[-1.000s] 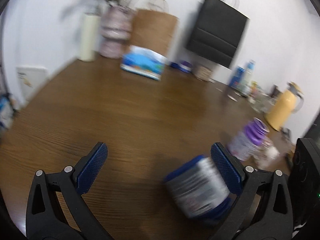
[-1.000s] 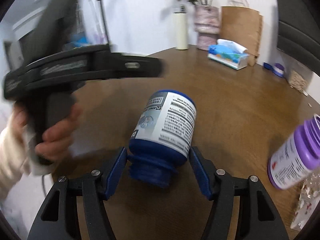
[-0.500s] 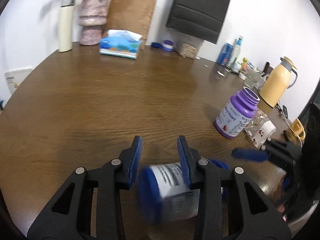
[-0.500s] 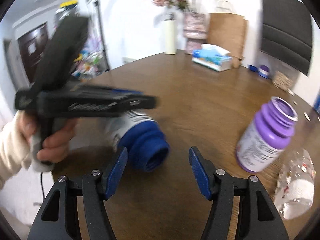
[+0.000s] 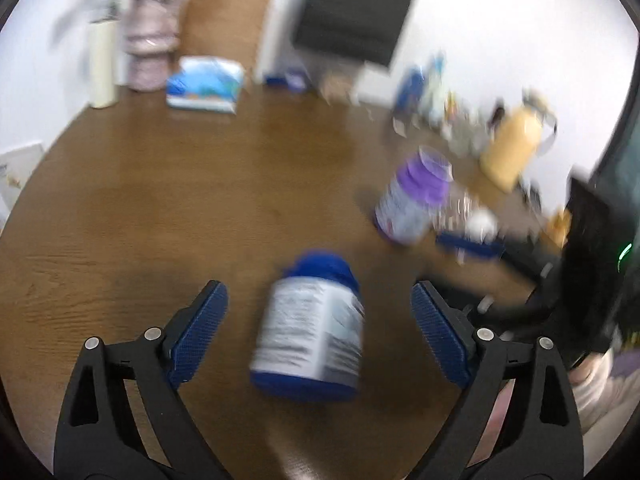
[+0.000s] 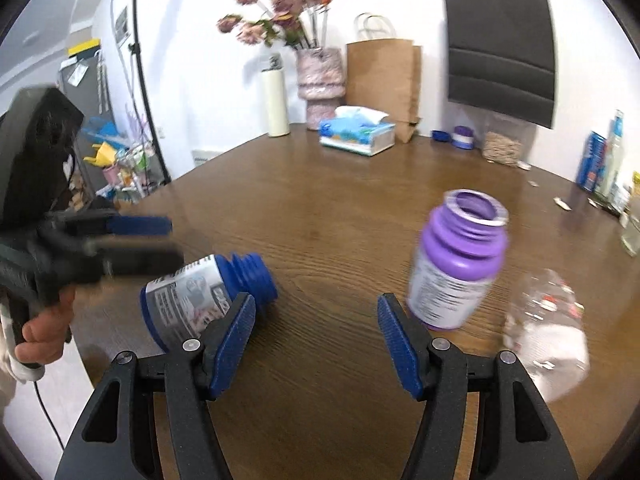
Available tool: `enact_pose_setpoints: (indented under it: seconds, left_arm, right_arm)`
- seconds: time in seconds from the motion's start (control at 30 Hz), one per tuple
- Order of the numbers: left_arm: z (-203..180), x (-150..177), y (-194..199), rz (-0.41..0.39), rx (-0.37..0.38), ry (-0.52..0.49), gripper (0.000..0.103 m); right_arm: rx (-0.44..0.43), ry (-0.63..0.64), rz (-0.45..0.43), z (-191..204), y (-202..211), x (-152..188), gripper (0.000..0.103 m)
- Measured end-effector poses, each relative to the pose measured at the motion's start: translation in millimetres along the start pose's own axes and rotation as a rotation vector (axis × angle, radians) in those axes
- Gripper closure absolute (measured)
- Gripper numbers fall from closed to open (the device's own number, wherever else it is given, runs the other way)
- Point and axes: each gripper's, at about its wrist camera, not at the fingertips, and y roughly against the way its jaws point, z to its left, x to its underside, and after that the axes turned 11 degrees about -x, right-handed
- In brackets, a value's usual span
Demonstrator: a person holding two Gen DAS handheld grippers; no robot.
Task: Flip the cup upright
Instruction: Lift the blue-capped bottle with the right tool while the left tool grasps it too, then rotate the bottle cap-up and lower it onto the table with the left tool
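Blue bottle (image 6: pixel 208 292) lies tilted on surface (image 6: pixel 360 216), neck raised. Left hand-held gripper (image 5: pixel 320 332) spread wide, straddling it; right hand-held gripper (image 6: pixel 316 340) spread, empty. Step: upright-flip unfinished. Next, likely: clamp body, rotate mouth up.

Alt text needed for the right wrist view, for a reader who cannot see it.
A blue bottle lies on its side on a wooden table, uncapped, beside the open right hand-held gripper. An open purple bottle stands to the right, and the left hand-held gripper reaches in from the left.
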Motion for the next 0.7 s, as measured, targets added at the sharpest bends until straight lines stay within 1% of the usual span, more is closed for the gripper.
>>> enact_pose_setpoints:
  seconds: [0.03, 0.07, 0.1, 0.13, 0.17, 0.2, 0.27, 0.37, 0.47, 0.5, 0.53, 0.57, 0.6, 0.63, 0.7]
  left_arm:
    - [-5.5, 0.0, -9.8, 0.046, -0.016, -0.024, 0.012]
    - [-10.0, 0.0, -21.6, 0.096, -0.032, -0.043, 0.017]
    - [-12.7, 0.7, -36.1, 0.148, -0.066, -0.058, 0.033]
    - [-13.5, 1.2, -44.5, 0.175, -0.084, -0.065, 0.041]
    - [-13.3, 0.9, -50.5, 0.197, -0.074, -0.062, 0.043]
    - [-12.5, 0.2, -52.3, 0.197, -0.061, -0.049, 0.043]
    - [-12.3, -1.6, -50.7, 0.184, -0.066, -0.037, 0.043]
    - [-8.7, -9.2, -38.2, 0.107, -0.081, -0.019, 0.043]
    - [-7.2, -19.9, -15.2, -0.027, -0.086, -0.010, 0.043]
    - [-8.9, -27.5, -4.6, -0.094, -0.090, -0.014, 0.043]
    - [-10.6, -33.2, 1.8, -0.140, -0.091, -0.018, 0.043]
    - [-13.6, -39.5, 7.5, -0.180, -0.087, -0.024, 0.043]
    - [-17.4, -46.9, 13.4, -0.225, -0.075, -0.037, 0.043]
    - [-20.4, -51.5, 15.6, -0.253, -0.071, -0.046, 0.043]
    - [-25.5, -59.6, 20.4, -0.315, -0.069, -0.067, 0.043]
  right_arm:
    - [0.002, -0.009, -0.004, -1.8, 5.0, 0.8, 0.034]
    - [0.004, -0.020, -0.010, -4.0, 11.2, 1.6, 0.034]
    - [0.004, -0.027, -0.013, -5.7, 15.0, 2.1, 0.034]
    - [0.004, -0.031, -0.017, -7.0, 18.7, 1.6, 0.034]
    - [0.009, -0.031, -0.024, -6.8, 23.8, 2.0, 0.034]
    - [0.013, -0.029, -0.029, -6.5, 26.7, 1.7, 0.034]
    - [0.016, -0.027, -0.035, -7.0, 31.7, 0.8, 0.034]
    - [-0.002, -0.044, -0.043, -11.2, 34.9, -4.7, 0.034]
    - [-0.052, -0.067, -0.068, -18.0, 39.1, -18.9, 0.034]
    - [-0.087, -0.081, -0.084, -22.2, 40.8, -29.7, 0.032]
    - [-0.117, -0.089, -0.097, -25.6, 42.0, -38.5, 0.029]
    - [-0.152, -0.097, -0.117, -29.1, 43.6, -48.7, 0.021]
    - [-0.208, -0.113, -0.152, -34.7, 46.5, -64.8, 0.020]
    - [-0.249, -0.125, -0.169, -38.1, 46.7, -75.2, 0.020]
    - [-0.355, -0.162, -0.171, -46.6, 40.4, -100.1, 0.019]
